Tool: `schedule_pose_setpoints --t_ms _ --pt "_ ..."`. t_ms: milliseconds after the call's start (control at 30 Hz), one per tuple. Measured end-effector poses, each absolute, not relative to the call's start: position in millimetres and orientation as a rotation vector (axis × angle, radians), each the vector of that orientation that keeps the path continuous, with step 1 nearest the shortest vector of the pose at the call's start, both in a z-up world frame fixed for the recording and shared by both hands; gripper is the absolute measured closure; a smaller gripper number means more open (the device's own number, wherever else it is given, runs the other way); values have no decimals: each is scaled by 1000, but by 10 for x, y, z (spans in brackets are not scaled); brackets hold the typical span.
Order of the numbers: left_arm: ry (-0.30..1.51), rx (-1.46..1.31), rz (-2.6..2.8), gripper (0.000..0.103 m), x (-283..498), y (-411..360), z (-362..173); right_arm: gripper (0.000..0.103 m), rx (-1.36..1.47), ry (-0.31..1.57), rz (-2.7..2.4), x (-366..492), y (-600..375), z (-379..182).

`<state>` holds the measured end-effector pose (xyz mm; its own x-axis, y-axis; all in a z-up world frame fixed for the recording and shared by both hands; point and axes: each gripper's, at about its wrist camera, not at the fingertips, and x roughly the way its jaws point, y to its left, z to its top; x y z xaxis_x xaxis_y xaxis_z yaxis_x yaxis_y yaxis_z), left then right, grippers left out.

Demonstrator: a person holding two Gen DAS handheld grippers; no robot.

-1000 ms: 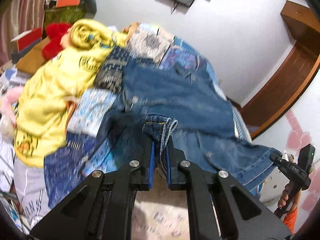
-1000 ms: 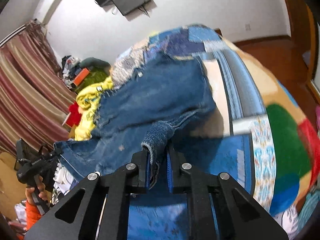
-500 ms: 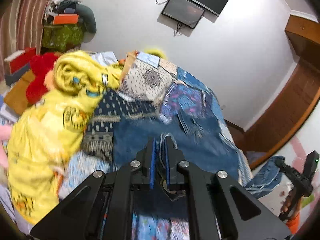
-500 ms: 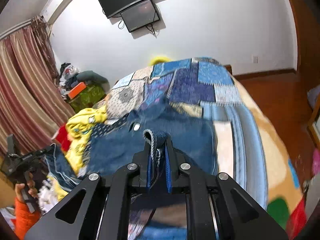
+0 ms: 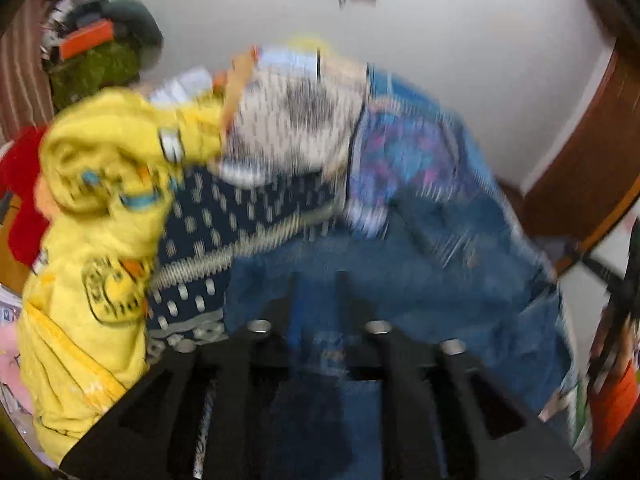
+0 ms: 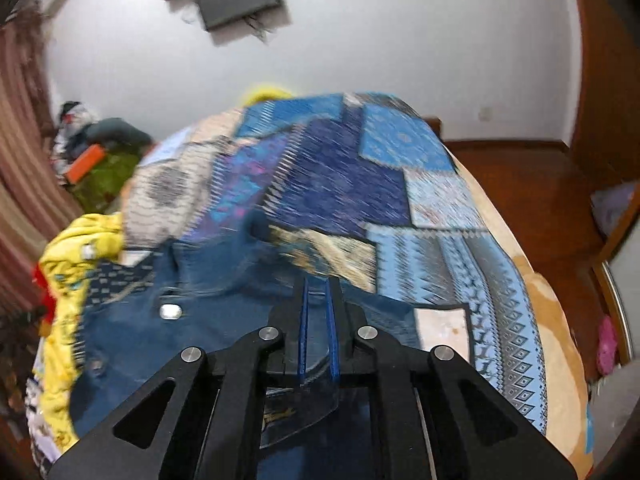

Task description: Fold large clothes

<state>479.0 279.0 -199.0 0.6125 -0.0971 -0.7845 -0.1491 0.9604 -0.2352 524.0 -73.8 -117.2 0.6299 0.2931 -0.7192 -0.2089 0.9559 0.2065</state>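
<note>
Over the denim garment (image 5: pixel 420 280) on the quilt (image 6: pixel 400 184), left gripper (image 5: pixel 318 280) fingers opening, right gripper (image 6: pixel 318 284) fingers together.

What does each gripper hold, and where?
The left gripper is opening, the denim garment between its jaws; no firm hold. The right gripper is shut; blur hides whether it pinches denim.

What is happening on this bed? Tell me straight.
A person is folding a blue denim garment on a bed covered by a patchwork quilt, working a pair of black two-finger tongs in each hand. The left tongs are opening over the denim; the picture is too blurred to tell whether cloth sits between them. The right tongs are shut low on the denim; what they pinch is not clear. A crumpled yellow printed garment lies beside the denim.
</note>
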Motion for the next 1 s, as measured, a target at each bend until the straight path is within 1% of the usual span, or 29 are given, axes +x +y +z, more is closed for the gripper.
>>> schedule_pose_setpoints --t_ms 33,67,167,200,233,267,300,333,367,433,500,567,700,767,800,867,900,933,967,1000 --pt "960 -291 22 60 4801 2790 -2128 95 122 859 292 5274 -787 -1216" --pt "993 -294 20 56 4802 2797 -2232 95 135 871 302 5267 -828 -1253" --pt "1088 -316 -19 56 4777 2813 -2515 93 108 889 317 5171 -900 -1279" --pt "1115 -329 -14 56 4761 2816 -2578 85 89 898 331 5138 -908 -1281" --pt "1125 -344 -19 54 4736 2821 -2628 67 72 907 344 5087 -927 -1273" --pt "1126 -363 -29 51 4703 2828 -2663 56 61 909 352 5033 -944 -1263" --pt "1126 -379 -40 49 4686 2831 -2692 34 55 906 360 4993 -958 -1256" --pt "1129 -406 -58 45 4658 2836 -2723 23 48 891 372 4941 -966 -1243" --pt "1137 -429 -75 42 4643 2827 -2755 23 41 868 390 4877 -982 -1223" --pt "1173 -468 -102 40 4622 2799 -2838 22 32 871 414 4859 -982 -1246" --pt "1185 -448 -92 40 4603 2734 -2873 22 41 919 437 4895 -962 -1328" --pt "1183 -407 -84 37 4581 2650 -2896 22 52 977 458 4945 -931 -1457" --pt "1161 -335 -68 37 4568 2561 -2879 22 20 1025 483 5029 -775 -1661" --pt "1139 -329 -65 50 4550 2570 -2856 22 34 1044 482 5092 -719 -1733" --pt "1131 -328 -65 52 4537 2569 -2842 22 49 1053 490 5135 -693 -1763" --pt "1110 -317 -64 64 4520 2549 -2796 22 73 1076 504 5212 -629 -1850" --pt "1106 -308 -67 67 4508 2526 -2769 28 98 1101 494 5262 -588 -1919" --pt "1101 -298 -72 75 4532 2496 -2742 33 120 1117 489 5279 -566 -1970" --pt "1094 -287 -73 80 4534 2470 -2712 35 132 1118 474 5286 -541 -1996" --pt "1087 -273 -68 81 4527 2446 -2673 40 133 1107 467 5266 -522 -1990"
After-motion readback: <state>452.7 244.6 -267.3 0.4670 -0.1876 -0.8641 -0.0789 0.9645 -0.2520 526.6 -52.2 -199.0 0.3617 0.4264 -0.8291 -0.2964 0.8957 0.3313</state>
